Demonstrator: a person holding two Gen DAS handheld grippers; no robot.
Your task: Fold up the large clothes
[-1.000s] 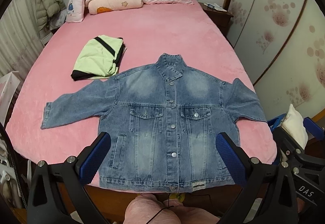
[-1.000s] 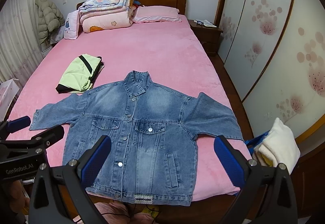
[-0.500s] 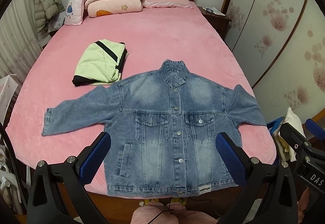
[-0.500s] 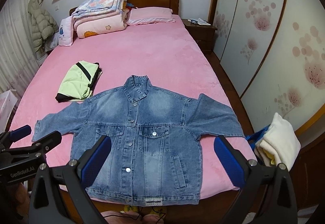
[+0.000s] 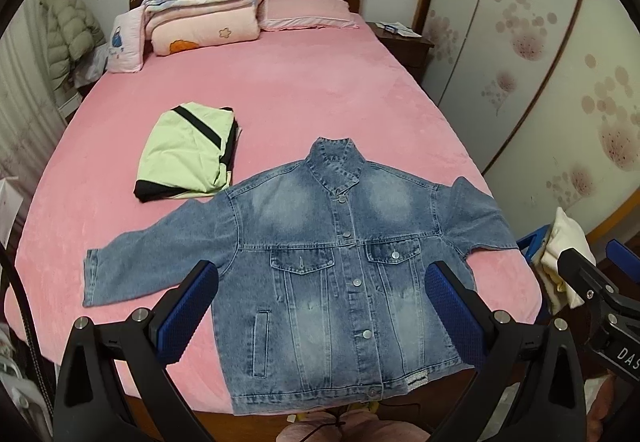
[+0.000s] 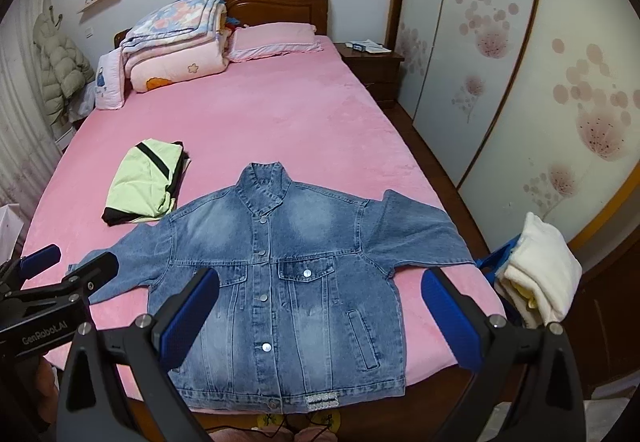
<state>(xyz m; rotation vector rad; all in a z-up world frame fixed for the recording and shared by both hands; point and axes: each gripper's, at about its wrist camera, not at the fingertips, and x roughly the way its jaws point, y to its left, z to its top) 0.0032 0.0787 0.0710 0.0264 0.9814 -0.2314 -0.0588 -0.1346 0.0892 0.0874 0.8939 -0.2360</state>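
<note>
With both the left tongs (image 5: pixel 320 318) and right tongs (image 6: pixel 320 318) wide open and empty, the stiff jacket (image 5: pixel 340 274) overhanging the bed (image 5: pixel 280 93) could slide off if tugged.

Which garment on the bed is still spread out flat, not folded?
The blue denim jacket near the foot edge, sleeves out. The light green garment beside it is already folded.

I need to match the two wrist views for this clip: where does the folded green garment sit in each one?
Left wrist: green garment lies left of centre on the pink bed, just beyond the denim jacket at its left shoulder.
Right wrist: green garment lies farther left in the frame, again just beyond the jacket.
Shared landmark: the jacket's collar, to the garment's right in both.
</note>
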